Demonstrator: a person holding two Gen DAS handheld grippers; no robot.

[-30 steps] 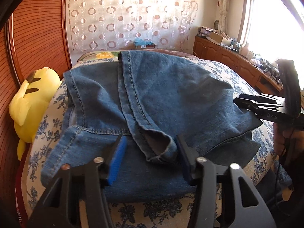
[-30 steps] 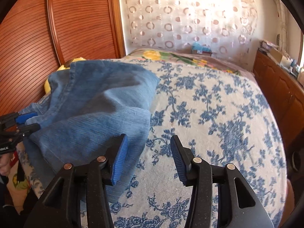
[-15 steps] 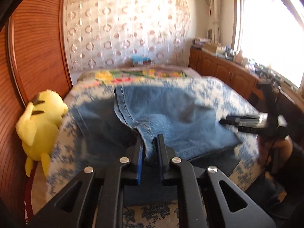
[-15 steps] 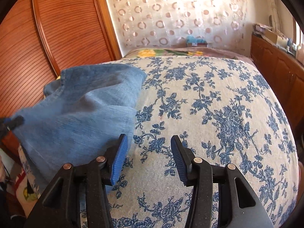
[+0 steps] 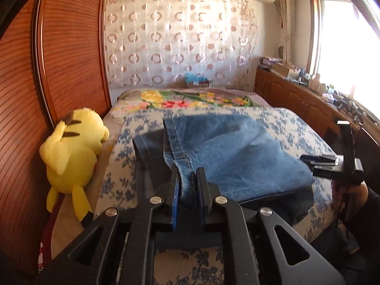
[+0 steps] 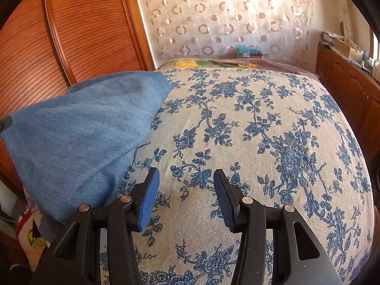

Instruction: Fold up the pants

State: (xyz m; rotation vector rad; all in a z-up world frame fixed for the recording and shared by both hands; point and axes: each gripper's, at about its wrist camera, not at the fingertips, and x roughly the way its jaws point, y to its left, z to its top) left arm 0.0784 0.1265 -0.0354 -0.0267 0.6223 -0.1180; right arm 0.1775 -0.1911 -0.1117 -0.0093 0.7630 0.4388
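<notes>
Blue denim pants (image 5: 228, 152) lie on a bed with a blue floral cover (image 5: 285, 123). My left gripper (image 5: 187, 178) is shut on a seamed edge of the pants and holds it lifted above the bed. The right gripper also shows at the right of the left wrist view (image 5: 318, 163), beside the pants' far edge. In the right wrist view the right gripper (image 6: 185, 190) is open and empty over the bare bed cover (image 6: 261, 130), with the raised pants (image 6: 78, 137) just to its left.
A yellow plush toy (image 5: 73, 152) leans on the wooden headboard (image 5: 59, 59) at the left. A low wooden cabinet (image 5: 296, 99) with clutter runs under the window on the right. A flowered blanket (image 5: 190, 97) lies at the bed's far end.
My left gripper closed on the pants' seamed edge and lifted it up and back. The right gripper stayed open over the bed cover, and the pants rose on its left.
</notes>
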